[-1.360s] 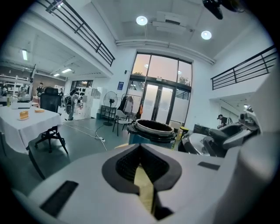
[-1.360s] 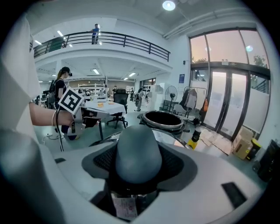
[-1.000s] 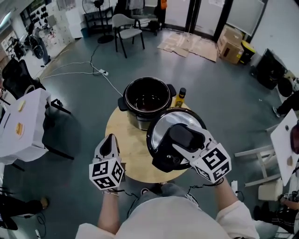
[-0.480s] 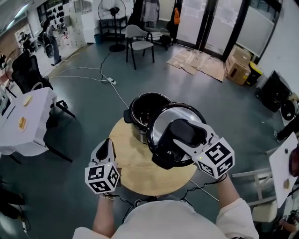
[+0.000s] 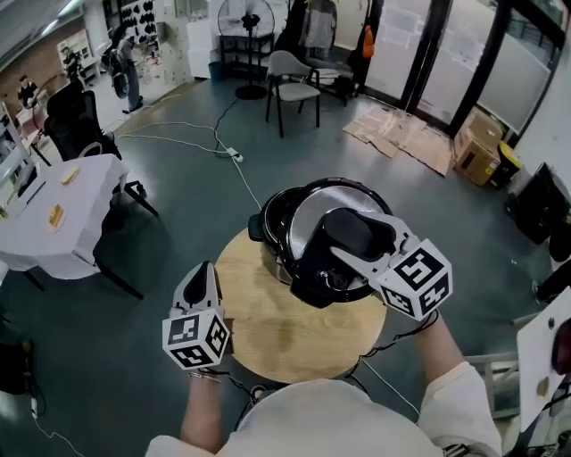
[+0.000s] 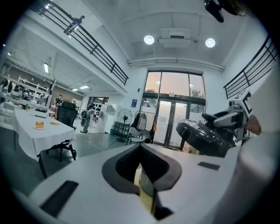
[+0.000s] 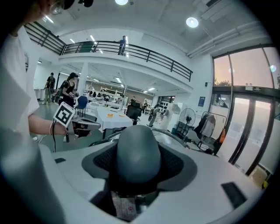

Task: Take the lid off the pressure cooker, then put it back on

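The lid (image 5: 312,210) is held off the pot (image 5: 271,225) by the right gripper (image 5: 361,252), whose jaws are clamped on the lid's black handle (image 5: 352,234), one on either side. The lid is carried tilted above the pot and is not seated; from the head view most of the opening is covered by it, and only the pot's left rim and dark inside are seen. The pot is stood at the far side of a round wooden table (image 5: 268,332). The left gripper (image 5: 207,270) is held apart from the pot, over the near left edge of the table; its jaws are drawn together to a thin slit, and nothing is gripped between them. A white-clothed table (image 5: 62,223) is seen well to the left, and a chair (image 5: 294,82) and a fan (image 5: 249,22) at the back.
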Tool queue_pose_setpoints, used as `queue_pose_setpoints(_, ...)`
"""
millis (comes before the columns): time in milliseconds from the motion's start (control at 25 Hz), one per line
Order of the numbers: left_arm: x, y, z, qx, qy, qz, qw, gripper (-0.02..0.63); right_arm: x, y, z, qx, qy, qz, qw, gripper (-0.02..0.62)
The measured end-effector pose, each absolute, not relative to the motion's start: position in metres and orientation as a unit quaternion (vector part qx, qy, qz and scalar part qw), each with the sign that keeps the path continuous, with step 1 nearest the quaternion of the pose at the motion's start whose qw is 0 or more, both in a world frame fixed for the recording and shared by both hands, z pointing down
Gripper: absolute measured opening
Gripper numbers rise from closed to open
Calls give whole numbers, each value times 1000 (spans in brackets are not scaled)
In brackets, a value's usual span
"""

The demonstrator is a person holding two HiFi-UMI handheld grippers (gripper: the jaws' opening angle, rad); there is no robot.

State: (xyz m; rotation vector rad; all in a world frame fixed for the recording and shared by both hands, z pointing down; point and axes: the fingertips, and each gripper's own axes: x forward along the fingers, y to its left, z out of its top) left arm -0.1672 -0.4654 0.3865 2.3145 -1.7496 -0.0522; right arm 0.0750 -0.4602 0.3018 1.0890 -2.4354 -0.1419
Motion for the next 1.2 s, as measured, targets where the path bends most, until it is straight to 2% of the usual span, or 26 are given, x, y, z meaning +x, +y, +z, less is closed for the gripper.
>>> queue_pose_setpoints(520, -183, -468, 410, 734, -668, -12, 126, -6, 68, -523, 302, 323, -914, -62, 240, 284)
queue_pose_setpoints(1200, -191, -465, 440, 687, -711, 27, 146, -6, 67, -589, 363, 260, -935, -3, 242, 284)
